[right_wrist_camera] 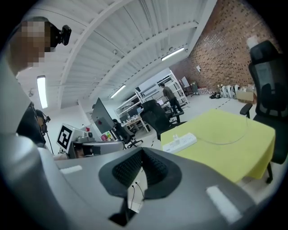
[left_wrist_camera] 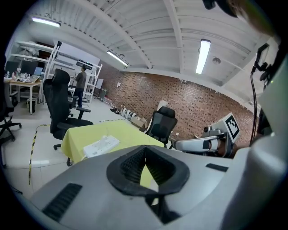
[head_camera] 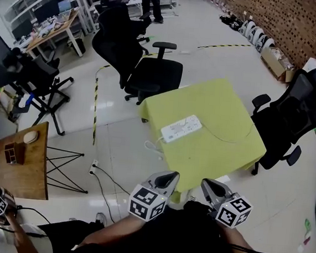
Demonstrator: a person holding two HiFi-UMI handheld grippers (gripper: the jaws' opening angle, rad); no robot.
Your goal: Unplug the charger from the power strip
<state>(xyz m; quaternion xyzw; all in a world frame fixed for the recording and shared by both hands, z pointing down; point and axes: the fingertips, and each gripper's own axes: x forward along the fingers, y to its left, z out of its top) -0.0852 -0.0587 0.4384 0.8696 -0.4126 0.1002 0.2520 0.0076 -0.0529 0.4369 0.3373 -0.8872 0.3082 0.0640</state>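
Note:
A white power strip (head_camera: 181, 128) lies on the yellow-green table (head_camera: 226, 110), near its left edge. In the right gripper view a small white plug (right_wrist_camera: 176, 136) stands up from the strip (right_wrist_camera: 181, 141), and a thin cable curves away to the right over the cloth. The strip also shows in the left gripper view (left_wrist_camera: 101, 145). My left gripper (head_camera: 170, 179) and right gripper (head_camera: 204, 184) hover side by side in front of the table's near corner, well short of the strip. Both are shut with nothing between the jaws (left_wrist_camera: 145, 152) (right_wrist_camera: 141, 152).
Black office chairs stand behind the table (head_camera: 136, 60) and to its right (head_camera: 295, 117). A wooden side table (head_camera: 24, 160) is at the left, with a floor socket and cables (head_camera: 94, 168) beside it. A person stands at the far shelves (head_camera: 152, 0).

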